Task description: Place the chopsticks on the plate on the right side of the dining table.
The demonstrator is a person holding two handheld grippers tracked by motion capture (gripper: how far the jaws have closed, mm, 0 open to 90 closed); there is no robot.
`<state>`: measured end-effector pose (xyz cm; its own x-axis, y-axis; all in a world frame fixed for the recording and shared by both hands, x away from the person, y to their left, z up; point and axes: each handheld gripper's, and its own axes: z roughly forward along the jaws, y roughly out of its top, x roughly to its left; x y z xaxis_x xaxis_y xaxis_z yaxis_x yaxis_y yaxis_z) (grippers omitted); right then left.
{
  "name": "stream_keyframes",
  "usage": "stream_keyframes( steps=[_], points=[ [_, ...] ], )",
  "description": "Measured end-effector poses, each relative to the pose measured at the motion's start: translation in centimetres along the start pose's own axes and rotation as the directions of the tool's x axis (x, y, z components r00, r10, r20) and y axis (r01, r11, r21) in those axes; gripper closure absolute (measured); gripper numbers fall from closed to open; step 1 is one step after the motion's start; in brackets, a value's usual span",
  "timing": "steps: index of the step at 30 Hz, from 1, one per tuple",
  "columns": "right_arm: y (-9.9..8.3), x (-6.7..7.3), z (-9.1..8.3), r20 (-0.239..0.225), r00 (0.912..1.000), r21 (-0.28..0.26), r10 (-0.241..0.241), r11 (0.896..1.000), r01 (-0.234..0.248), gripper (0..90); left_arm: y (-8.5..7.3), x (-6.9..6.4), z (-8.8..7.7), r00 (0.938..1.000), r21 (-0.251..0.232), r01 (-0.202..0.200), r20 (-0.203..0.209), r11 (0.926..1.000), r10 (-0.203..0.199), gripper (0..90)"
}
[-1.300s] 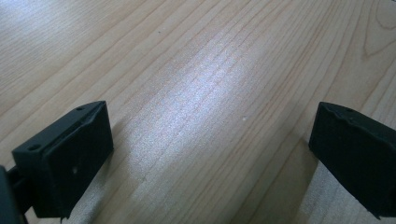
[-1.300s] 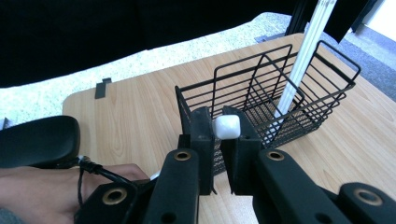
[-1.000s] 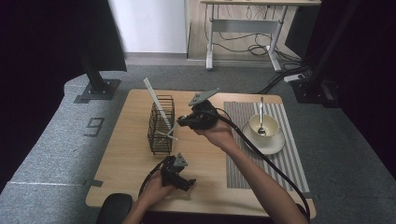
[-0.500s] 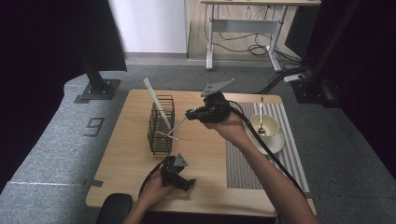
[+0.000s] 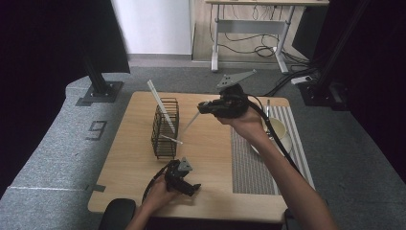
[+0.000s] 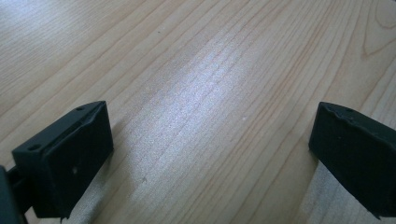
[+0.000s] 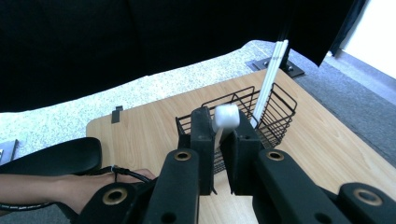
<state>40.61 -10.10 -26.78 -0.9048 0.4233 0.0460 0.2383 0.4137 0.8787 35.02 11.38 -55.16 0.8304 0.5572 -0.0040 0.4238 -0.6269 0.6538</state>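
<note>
The wooden table [image 5: 210, 177] carries everything, and the black wire basket [image 5: 165, 128] standing on its left half serves as the landmark. To the right of the basket, well apart, a grey ribbed mat [image 5: 249, 163] lies on the table with a pale bowl [image 5: 278, 136] on it, a utensil resting in the bowl. The right gripper [image 5: 203, 108] hangs in the air to the right of the basket and above its rim, its jaws pinched narrow on a white straw-like stick [image 5: 190, 122]; in the right gripper view the stick's blunt white end [image 7: 226, 116] pokes up between the jaws. The left gripper [image 5: 194, 188] rests low on the table, in front of the basket toward the person, jaws spread wide with only bare wood between them. Inside the basket one long white stick [image 5: 160, 105] leans upright, its top tilted away to the left, and a shorter one [image 5: 171, 139] lies across with its tip poking out of the right side. The step in hand looks like carrying the held stick to the basket. Its long axis runs on a slant, the free end pointing down and left toward the basket's right wall. The next move probably calls for raising that lower tip clear of the rim, tipping the stick more upright over the opening, and only then letting go.
</note>
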Motion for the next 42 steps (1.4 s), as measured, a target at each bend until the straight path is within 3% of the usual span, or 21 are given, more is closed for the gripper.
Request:
stream_keyframes(
  steps=[10, 14, 17, 24, 32, 42],
  points=[
    [-0.1, -0.1, -1.9, 0.047, 0.9989, 0.025, -0.004, 1.000, 0.003, 82.0, 0.4, 0.0, -0.4, 1.0000, 0.056, -0.005, 0.006, 0.9984, 0.005, 0.5],
    [-0.4, -0.1, -2.3, 0.058, 0.9982, 0.039, -0.014, 0.999, 0.012, 82.0, 0.5, 0.0, -0.7, 1.0000, 0.060, -0.006, 0.005, 0.9982, 0.006, 7.3],
    [-0.9, -0.2, -2.7, 0.062, 0.9980, 0.050, -0.009, 0.999, 0.006, 82.0, 0.8, 0.0, -1.4, 1.0000, 0.019, -0.003, 0.000, 0.9998, 0.003, 15.0],
    [-2.2, 0.0, -3.5, 0.065, 0.9979, 0.076, -0.008, 0.997, 0.004, 82.0, 1.7, -0.1, -2.3, 0.9995, -0.040, -0.032, 0.002, 0.9987, 0.033, 20.6],
    [-4.1, 0.4, -4.0, 0.057, 0.9984, 0.093, -0.005, 0.996, 0.000, 82.0, 3.0, -0.6, -2.6, 0.9976, -0.071, -0.066, 0.019, 0.9953, 0.067, 25.9],
    [-6.5, 0.8, -3.5, 0.037, 0.9992, 0.128, 0.018, 0.992, -0.022, 82.0, 6.1, -1.4, -1.9, 0.9906, -0.103, -0.123, 0.047, 0.9870, 0.129, 37.7]
  ],
)
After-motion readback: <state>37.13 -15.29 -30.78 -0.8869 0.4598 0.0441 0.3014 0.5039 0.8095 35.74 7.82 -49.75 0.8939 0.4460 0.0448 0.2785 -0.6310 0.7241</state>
